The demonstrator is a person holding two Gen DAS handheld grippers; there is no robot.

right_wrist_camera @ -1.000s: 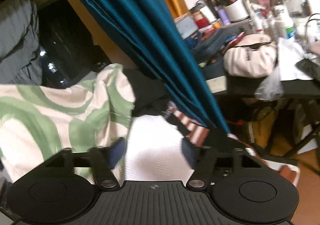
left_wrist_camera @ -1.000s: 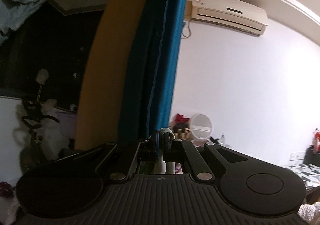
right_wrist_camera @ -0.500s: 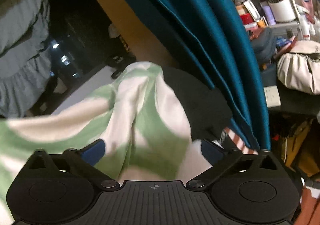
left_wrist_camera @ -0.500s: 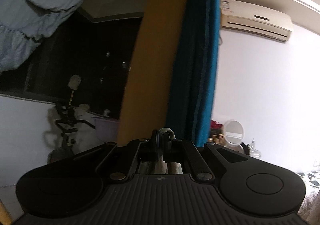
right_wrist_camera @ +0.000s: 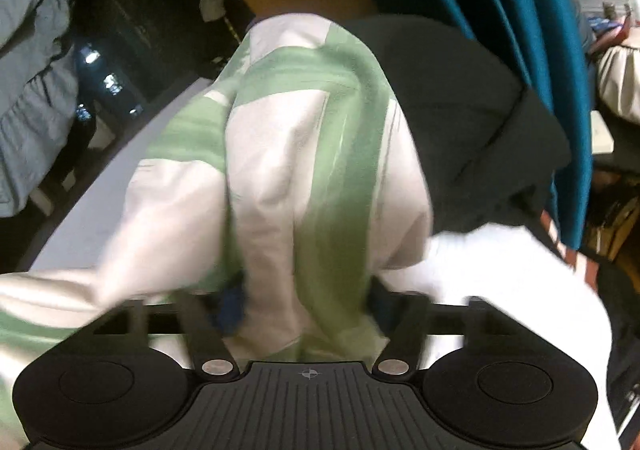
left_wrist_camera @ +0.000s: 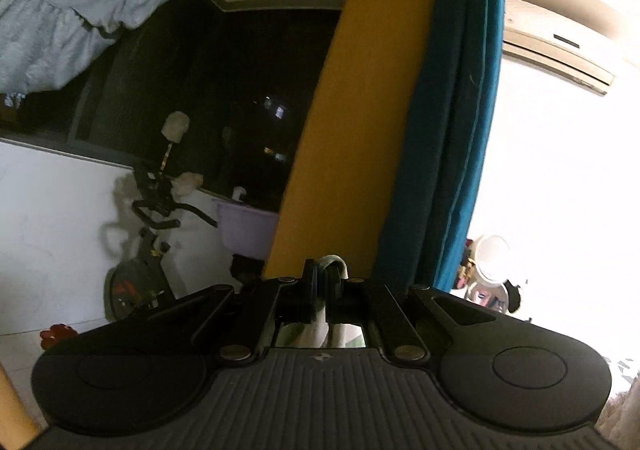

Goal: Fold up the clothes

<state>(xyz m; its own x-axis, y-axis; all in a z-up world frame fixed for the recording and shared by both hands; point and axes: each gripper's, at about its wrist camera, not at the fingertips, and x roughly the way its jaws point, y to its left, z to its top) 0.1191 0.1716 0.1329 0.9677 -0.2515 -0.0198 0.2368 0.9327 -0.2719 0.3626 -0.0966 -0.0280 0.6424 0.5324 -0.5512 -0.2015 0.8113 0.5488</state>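
Right now the step looks like taking a second hold on the green-and-white garment so it can be stretched out between the two hands before any fold. To do it well, the right tongs should bite on an edge or corner, not on a bunched handful from the middle, and both hands should then draw apart until the cloth hangs flat.

Those right tongs are closing, with a thick fold of the garment between their arms; the picture is blurred, so I cannot tell whether the pads press on it yet. The garment fills the near middle of the right wrist view, with a black piece of clothing just right of it.

The left tongs are clamped fully on a thin pale loop of cloth, pointing level toward a teal curtain.
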